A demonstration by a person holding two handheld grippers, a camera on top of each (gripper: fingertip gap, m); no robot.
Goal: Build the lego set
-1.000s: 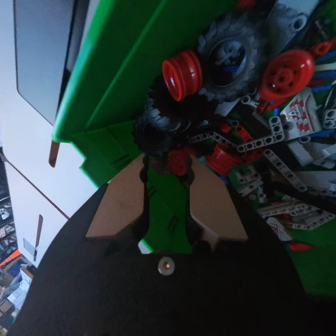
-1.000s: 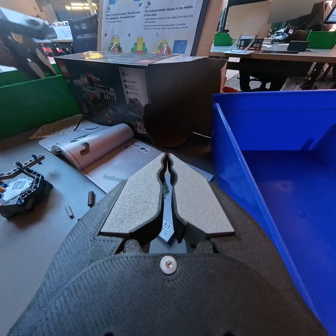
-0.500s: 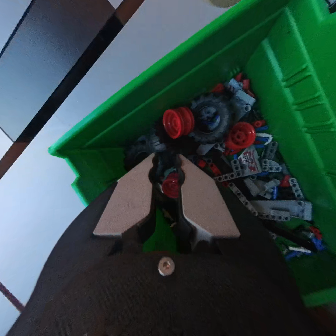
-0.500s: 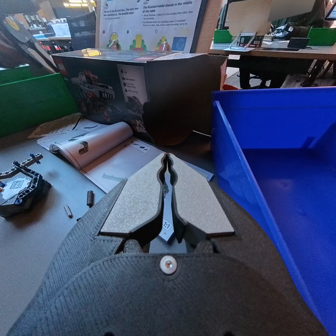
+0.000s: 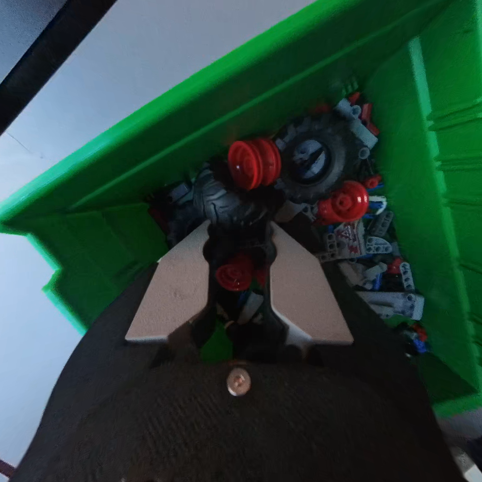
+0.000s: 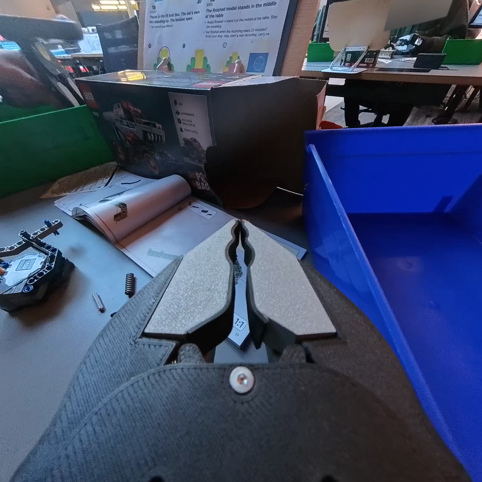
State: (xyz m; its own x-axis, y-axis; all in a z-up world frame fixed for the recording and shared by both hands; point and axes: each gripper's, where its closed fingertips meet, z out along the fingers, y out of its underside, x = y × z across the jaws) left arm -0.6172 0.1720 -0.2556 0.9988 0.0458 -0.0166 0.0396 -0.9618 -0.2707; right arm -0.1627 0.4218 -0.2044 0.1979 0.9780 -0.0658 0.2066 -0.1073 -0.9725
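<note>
In the left wrist view my left gripper (image 5: 239,224) hangs over the green bin (image 5: 182,109) of loose Lego parts. Its jaws are partly closed on a black tyre (image 5: 227,208) with a small red hub (image 5: 232,276) that sits between the fingers. Below lie a red wheel rim (image 5: 254,163), another black tyre (image 5: 313,164) and a second red rim (image 5: 344,203). In the right wrist view my right gripper (image 6: 240,221) is shut and empty, low over the open instruction booklet (image 6: 156,224). A partly built black frame (image 6: 28,276) lies at the left of the table.
The blue bin (image 6: 391,182) stands close on the right of my right gripper. The dark set box (image 6: 182,125) stands behind the booklet, with the green bin (image 6: 47,146) at the far left. A small spring (image 6: 129,284) and a grey pin (image 6: 98,305) lie by the frame. Spacing between my two grippers at the tips: around 55 centimeters. My right gripper is the nearer one to the grey pin (image 6: 98,305): about 15 centimeters, against 45 centimeters.
My left gripper has risen from deep among the parts to above the bin, and the tyre with the red hub has come up between its fingers. The right gripper has barely moved.
</note>
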